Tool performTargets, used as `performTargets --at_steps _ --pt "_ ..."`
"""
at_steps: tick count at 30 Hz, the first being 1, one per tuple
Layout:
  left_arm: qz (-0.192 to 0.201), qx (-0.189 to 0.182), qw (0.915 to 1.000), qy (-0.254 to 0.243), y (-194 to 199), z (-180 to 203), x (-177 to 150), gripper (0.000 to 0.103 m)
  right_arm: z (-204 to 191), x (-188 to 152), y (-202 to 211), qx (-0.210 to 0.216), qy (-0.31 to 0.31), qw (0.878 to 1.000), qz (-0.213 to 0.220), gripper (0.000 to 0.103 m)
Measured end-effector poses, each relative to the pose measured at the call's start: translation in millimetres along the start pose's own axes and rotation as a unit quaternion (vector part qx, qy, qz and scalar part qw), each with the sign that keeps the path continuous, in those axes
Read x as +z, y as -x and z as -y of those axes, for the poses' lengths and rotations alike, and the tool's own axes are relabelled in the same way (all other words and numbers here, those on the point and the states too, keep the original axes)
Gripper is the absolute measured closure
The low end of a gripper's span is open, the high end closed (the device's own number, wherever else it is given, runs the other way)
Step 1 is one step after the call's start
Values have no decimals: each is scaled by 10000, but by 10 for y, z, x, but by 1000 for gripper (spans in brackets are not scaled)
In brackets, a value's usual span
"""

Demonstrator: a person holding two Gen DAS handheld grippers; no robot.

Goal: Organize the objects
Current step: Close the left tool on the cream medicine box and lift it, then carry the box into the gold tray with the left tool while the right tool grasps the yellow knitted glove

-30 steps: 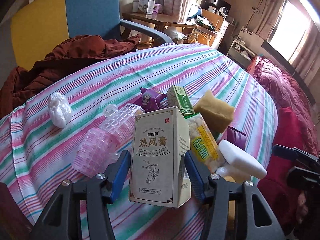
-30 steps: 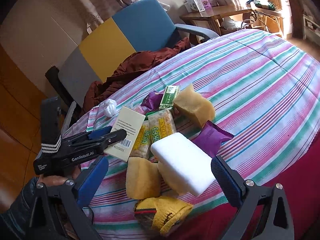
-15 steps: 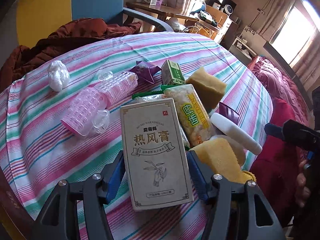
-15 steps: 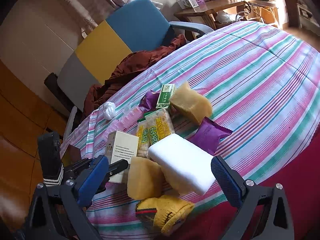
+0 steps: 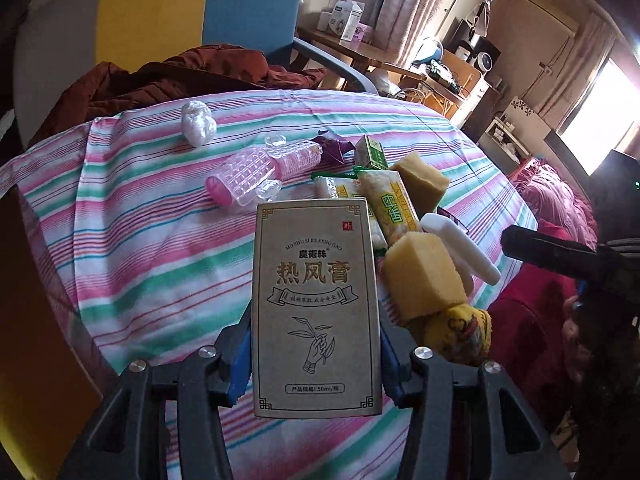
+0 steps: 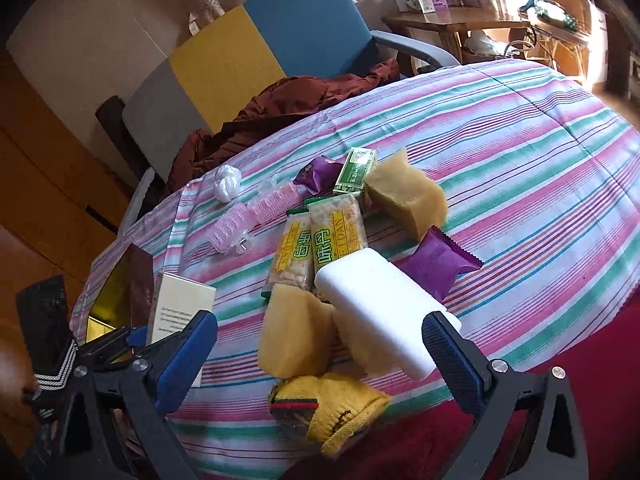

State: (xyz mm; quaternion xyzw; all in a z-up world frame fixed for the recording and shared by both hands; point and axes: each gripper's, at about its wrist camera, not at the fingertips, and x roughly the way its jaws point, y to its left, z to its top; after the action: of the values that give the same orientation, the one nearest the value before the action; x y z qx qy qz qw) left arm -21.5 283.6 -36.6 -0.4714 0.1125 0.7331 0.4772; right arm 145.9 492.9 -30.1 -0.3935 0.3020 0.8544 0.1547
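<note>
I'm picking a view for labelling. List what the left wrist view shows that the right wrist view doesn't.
Left wrist only: the printed front of the beige box, clamped in the left hand-held gripper.
Right wrist only: the large purple packet and the open right hand-held gripper.
Both: white block, yellow sock, pink curlers, striped cloth.

Behind your work surface you have a round table under a pink, green and white striped cloth (image 6: 540, 128). An armchair with grey, yellow and blue back panels (image 6: 256, 48) stands at its far edge, a rust-brown quilted jacket (image 5: 168, 84) heaped on the seat. A wooden side table (image 6: 448, 24) carries small cartons. Pale patterned curtains (image 5: 416, 4) hang beyond. You get strong daylight from the bright window (image 5: 604, 108).
</note>
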Motion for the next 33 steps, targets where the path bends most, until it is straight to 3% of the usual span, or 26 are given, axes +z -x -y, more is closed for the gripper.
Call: performTargets --at_steps 5,8,14,16,18,24,26,30,32,33 --pt "117 -106 9999 27 289 15 -222 51 -216 -180 -62 -236 523 9967 -577 1" --pt "167 -189 9997 25 407 29 -325 51 -367 -347 -178 -567 932 9879 -1102 3" --pt "422 -306 9984 194 650 -14 -451 51 -452 -521 -428 -1411 1442 9655 -1645 44" --pt "521 -309 9977 291 746 -81 -482 51 -470 -561 -392 -1450 1529 9639 -1629 50" --pt "635 -263 9967 423 846 -170 -509 51 -476 -585 -273 -1369 1553 9663 -1532 68" --pt "918 202 9886 1176 1200 -702 -711 51 -628 -589 211 -787 1796 9750 -1043 77" --pt "976 424 9834 1468 1311 -928 -792 51 -720 -557 175 -904 1961 9709 -1031 77" --pt "1152 828 9710 1923 1543 -1292 -1012 51 -619 -486 39 -1125 1705 9724 -1126 94" --pt "1238 986 9644 2120 1656 -1432 -1121 51 -621 -495 40 -997 1646 9747 -1134 93" --pt "1263 1046 9618 2192 1695 -1493 -1154 51 -600 -490 33 -904 1571 9766 -1157 83"
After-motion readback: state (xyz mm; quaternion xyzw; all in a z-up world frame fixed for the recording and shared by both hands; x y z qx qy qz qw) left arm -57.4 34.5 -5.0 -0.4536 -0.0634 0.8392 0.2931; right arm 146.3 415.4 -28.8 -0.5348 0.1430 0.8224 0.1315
